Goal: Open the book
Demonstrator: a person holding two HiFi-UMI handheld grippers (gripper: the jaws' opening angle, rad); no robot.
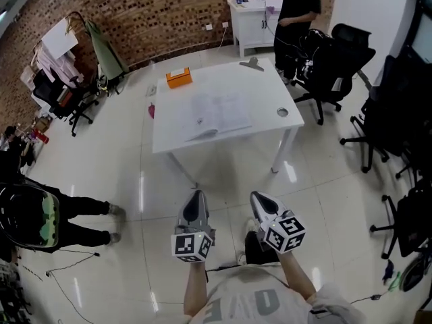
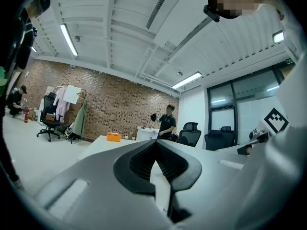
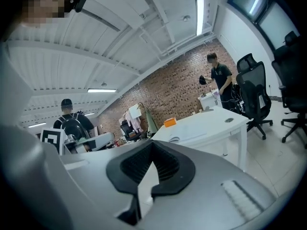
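A white book [image 1: 219,113] lies open and flat in the middle of the white table [image 1: 270,86]; the right gripper view shows the book [image 3: 191,138] as a low pale shape on the tabletop. Both grippers hang over the floor well short of the table's near edge, side by side and pointing towards it. My left gripper [image 1: 196,196] is shut with nothing between its black pads [image 2: 144,164]. My right gripper [image 1: 258,198] is shut and empty too, its pads [image 3: 163,169] meeting at the tip.
An orange box [image 1: 179,77] and a grey object [image 1: 252,63] sit at the table's far side. Black office chairs [image 1: 334,63] stand to the right. One person [image 1: 293,12] stands by a white cabinet at the back; another [image 1: 40,214] is at the left.
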